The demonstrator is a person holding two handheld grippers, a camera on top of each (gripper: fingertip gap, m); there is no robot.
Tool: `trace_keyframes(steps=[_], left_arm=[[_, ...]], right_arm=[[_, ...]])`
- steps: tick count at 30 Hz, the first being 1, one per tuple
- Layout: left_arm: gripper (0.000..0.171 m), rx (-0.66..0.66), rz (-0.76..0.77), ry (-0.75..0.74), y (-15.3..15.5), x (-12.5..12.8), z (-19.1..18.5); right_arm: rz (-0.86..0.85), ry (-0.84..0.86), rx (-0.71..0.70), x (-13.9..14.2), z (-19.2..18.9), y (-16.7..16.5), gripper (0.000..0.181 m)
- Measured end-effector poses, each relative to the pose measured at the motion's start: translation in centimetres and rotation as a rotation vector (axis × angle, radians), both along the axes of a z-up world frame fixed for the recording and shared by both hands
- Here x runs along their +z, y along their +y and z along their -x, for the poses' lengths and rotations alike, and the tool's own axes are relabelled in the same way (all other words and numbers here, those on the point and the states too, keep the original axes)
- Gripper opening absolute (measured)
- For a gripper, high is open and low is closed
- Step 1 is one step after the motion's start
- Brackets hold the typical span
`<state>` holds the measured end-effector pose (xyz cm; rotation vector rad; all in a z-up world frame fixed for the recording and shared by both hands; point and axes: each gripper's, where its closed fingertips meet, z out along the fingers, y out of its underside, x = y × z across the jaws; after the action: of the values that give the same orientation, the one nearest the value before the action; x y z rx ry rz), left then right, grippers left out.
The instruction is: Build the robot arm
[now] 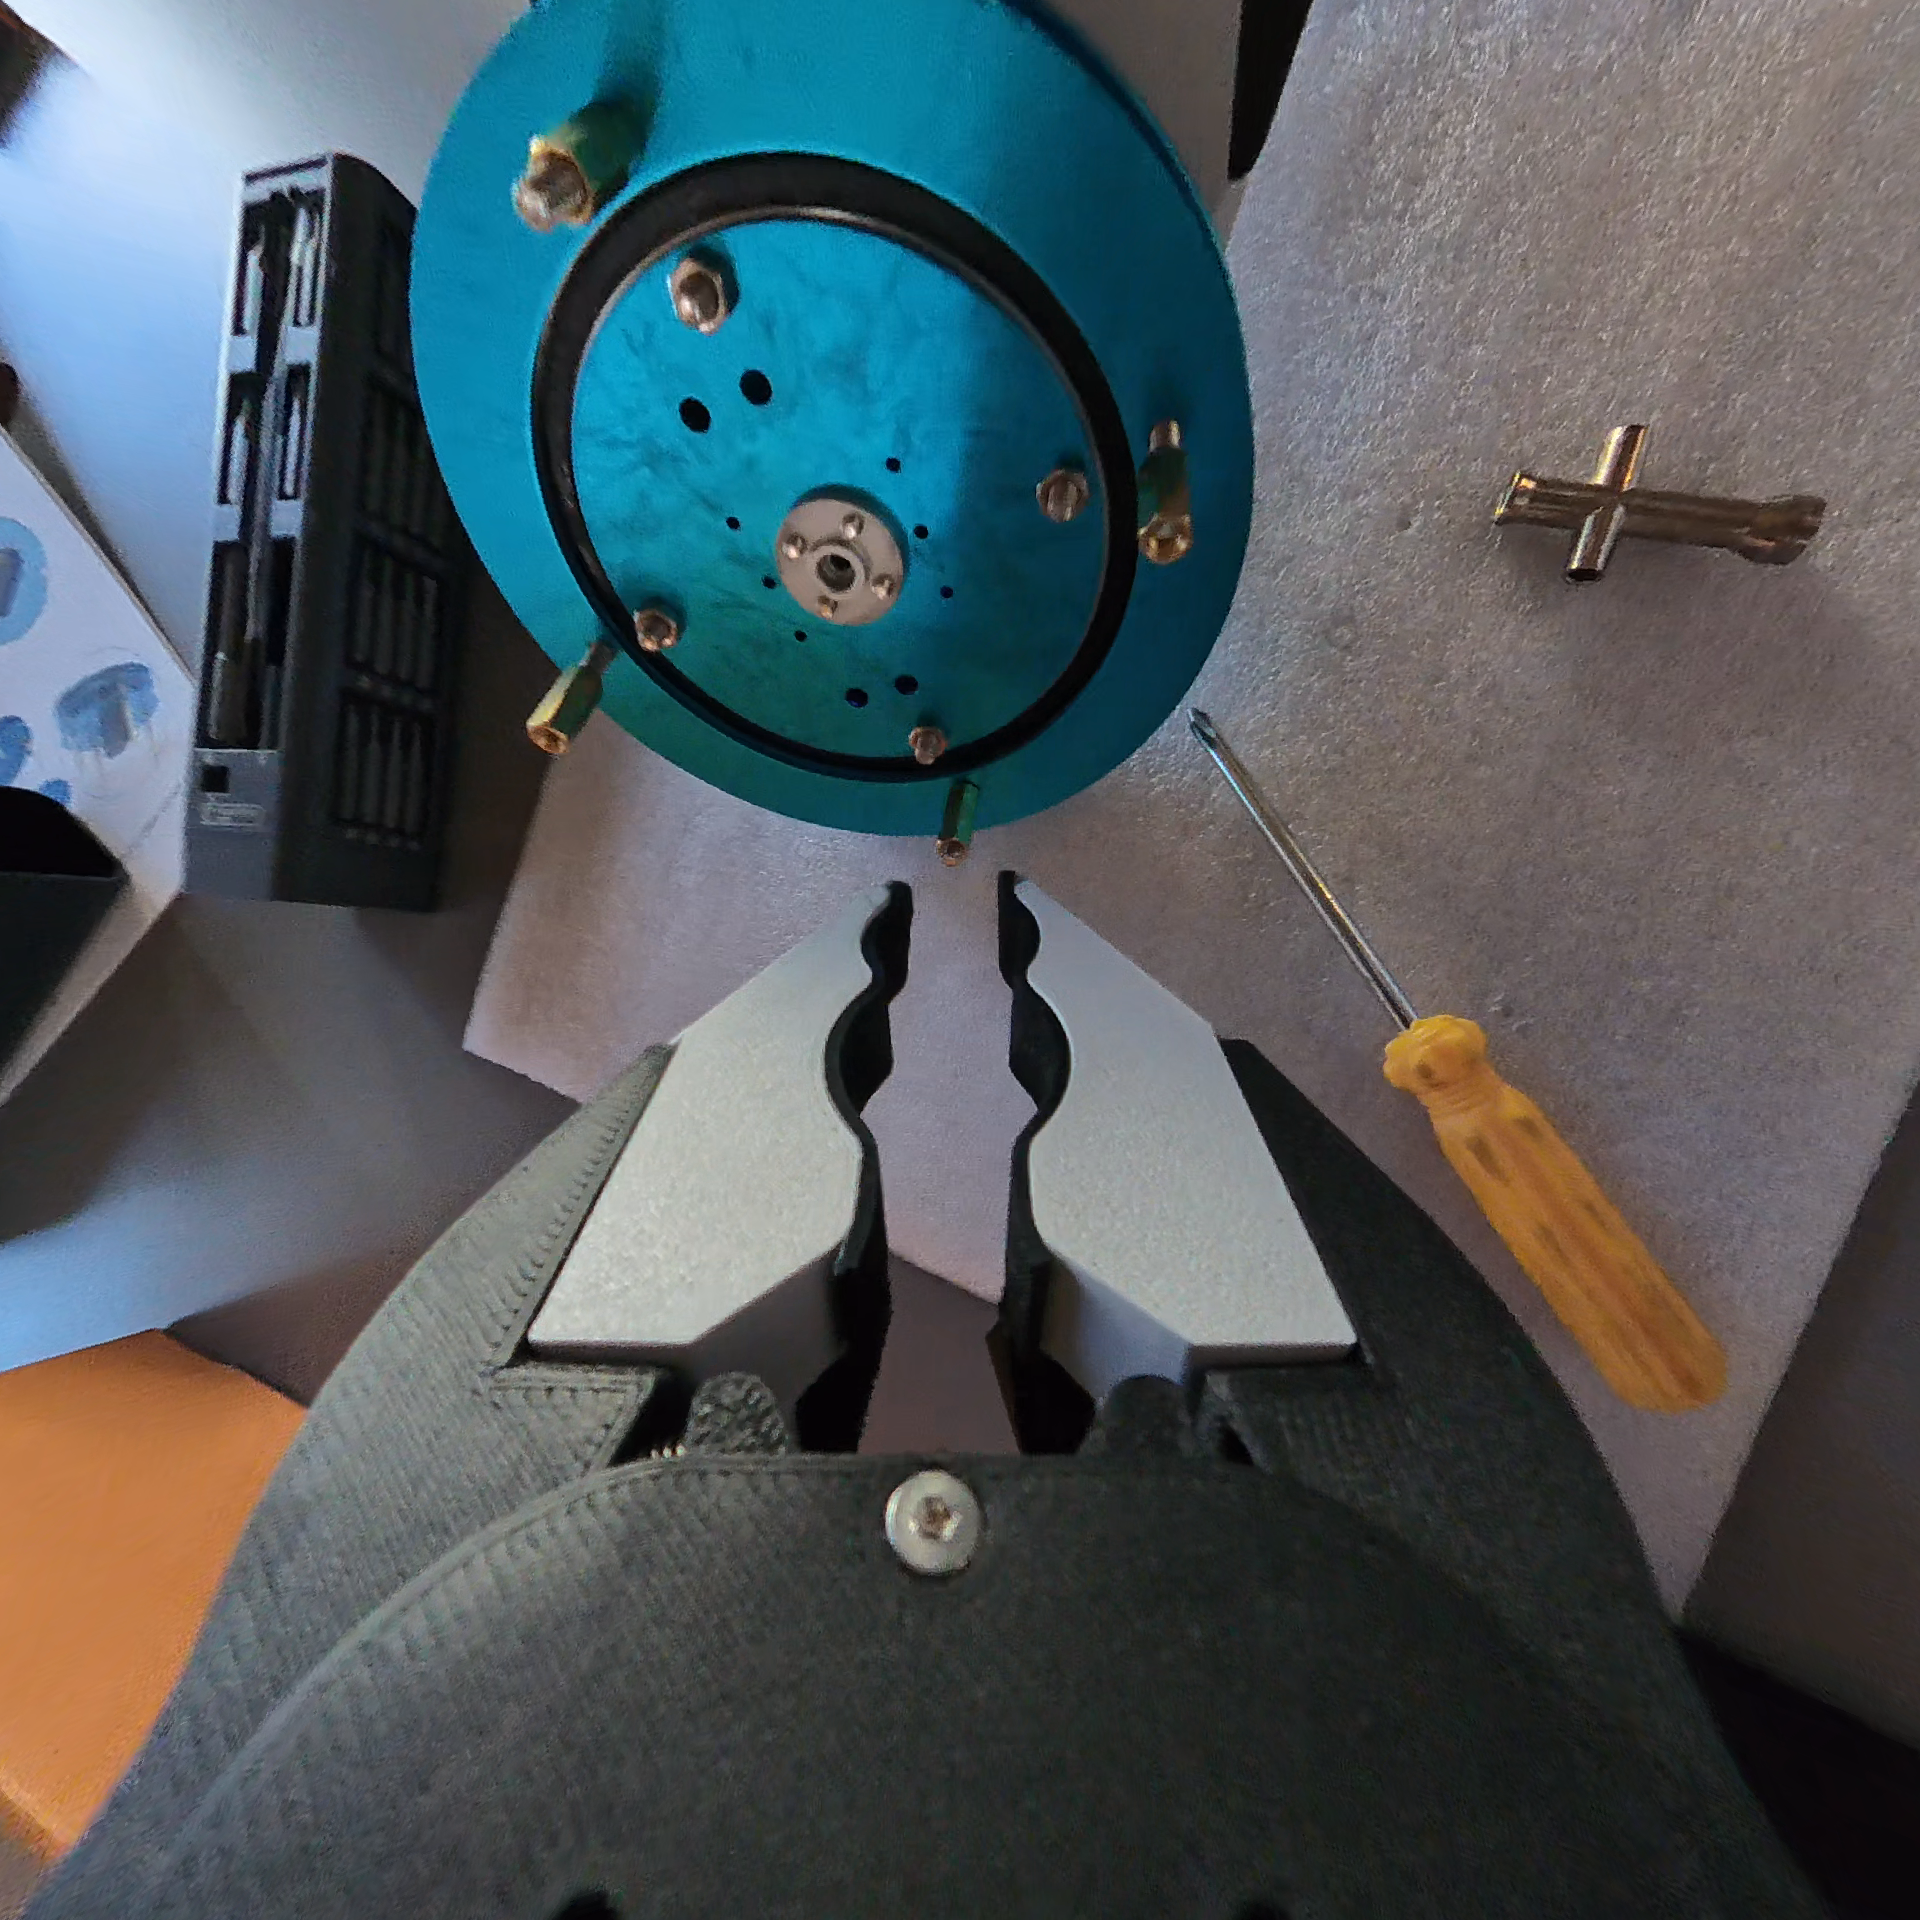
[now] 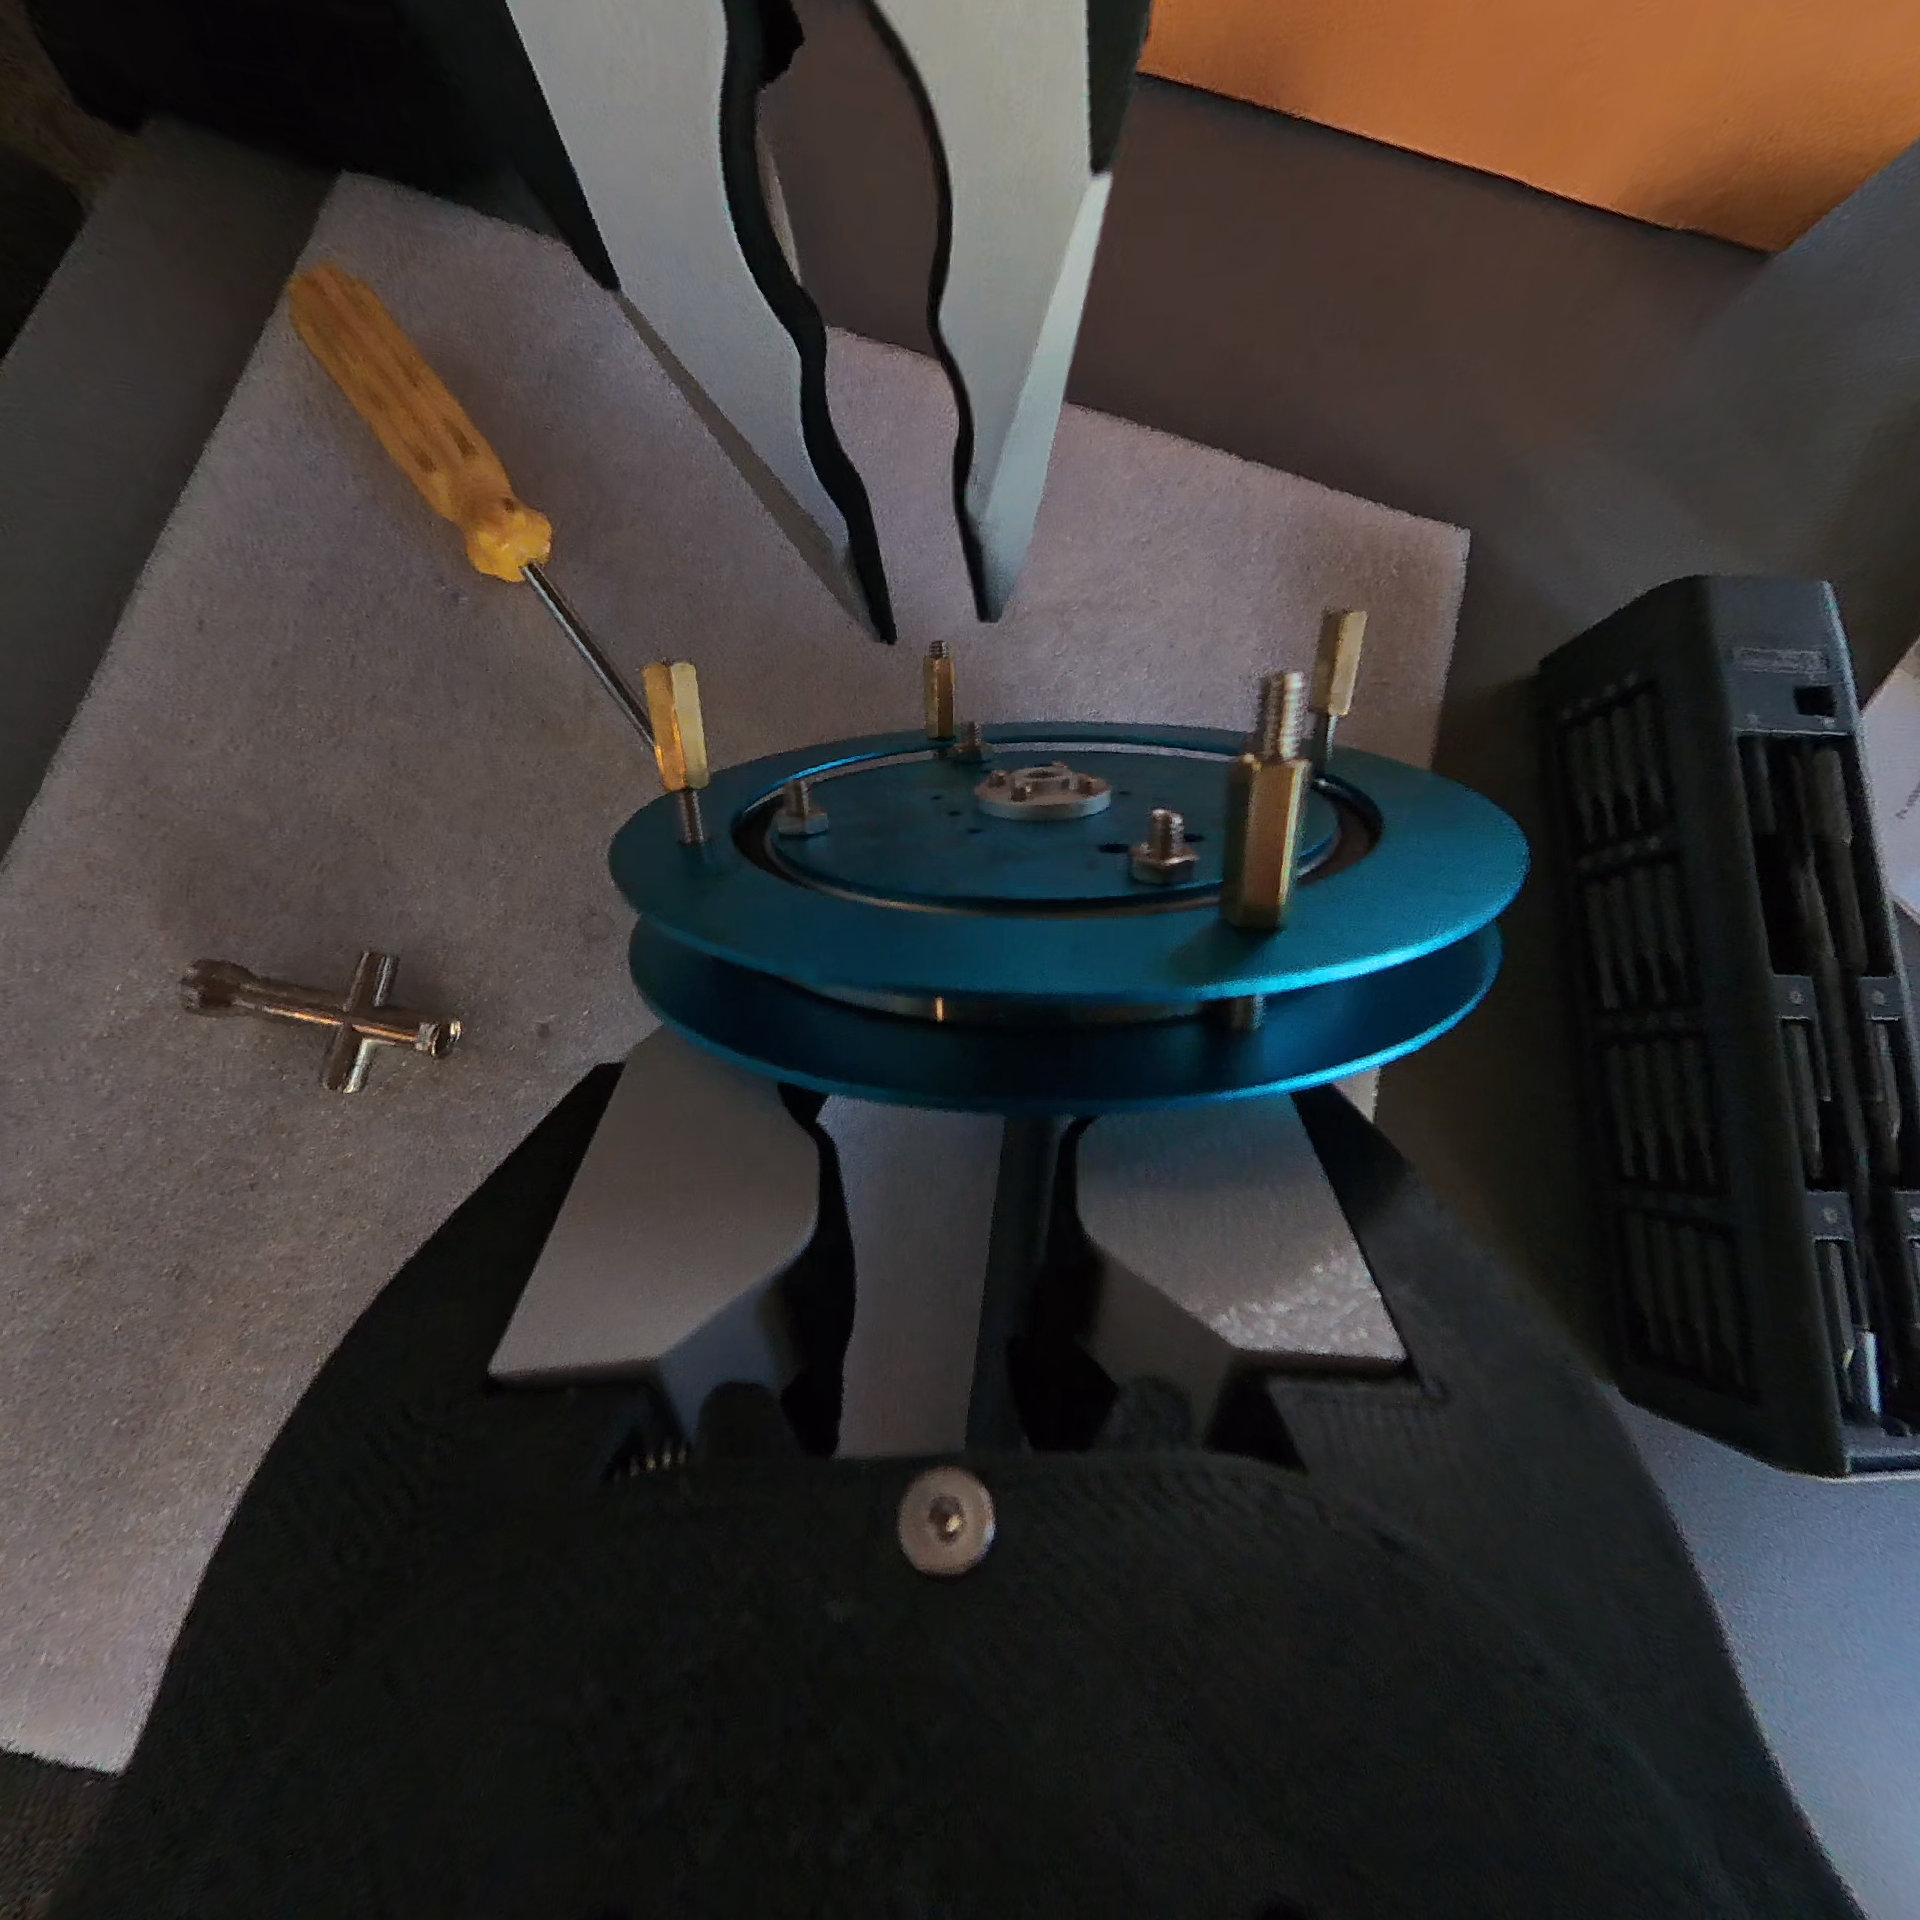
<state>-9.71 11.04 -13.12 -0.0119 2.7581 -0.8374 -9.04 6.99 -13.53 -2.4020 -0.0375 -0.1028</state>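
Note:
A blue two-plate metal disc assembly (image 1: 883,343) with brass standoffs and a black ring stands on a grey foam sheet (image 1: 1507,312). My left gripper (image 1: 954,891) is open by a narrow gap and empty. Its tips hover just short of a small brass standoff (image 1: 954,826) at the disc's near rim. In the right wrist view, the left gripper (image 2: 935,625) comes down just above that standoff (image 2: 938,694). My right gripper (image 2: 935,1120) reaches under the near rim of the disc (image 2: 1039,940). Its fingers (image 2: 686,1195) are apart, and the tips are hidden beneath the disc.
A yellow-handled screwdriver (image 1: 1538,1195) (image 2: 416,416) and a silver cross wrench (image 1: 1652,514) (image 2: 332,1018) lie on the foam beside the disc. A black bit case (image 1: 312,540) (image 2: 1745,1039) lies off the foam on the other side. A white box (image 1: 73,665) sits past it. The left gripper's tips are roughly 5 centimetres from the right gripper's.

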Motion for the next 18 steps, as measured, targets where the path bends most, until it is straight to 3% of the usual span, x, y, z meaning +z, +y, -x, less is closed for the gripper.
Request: trace_keyframes(steps=[7,18], left_arm=[[0.013,0.027,0.051,0.092,-0.68,-0.45,0.40],[0.005,0.030,0.029,0.105,-0.44,-0.99,0.20]], right_arm=[[0.033,-0.035,-0.006,0.03,0.18,0.08,0.038],[0.083,-0.082,-0.019,0.36,0.46,0.81,0.037]])
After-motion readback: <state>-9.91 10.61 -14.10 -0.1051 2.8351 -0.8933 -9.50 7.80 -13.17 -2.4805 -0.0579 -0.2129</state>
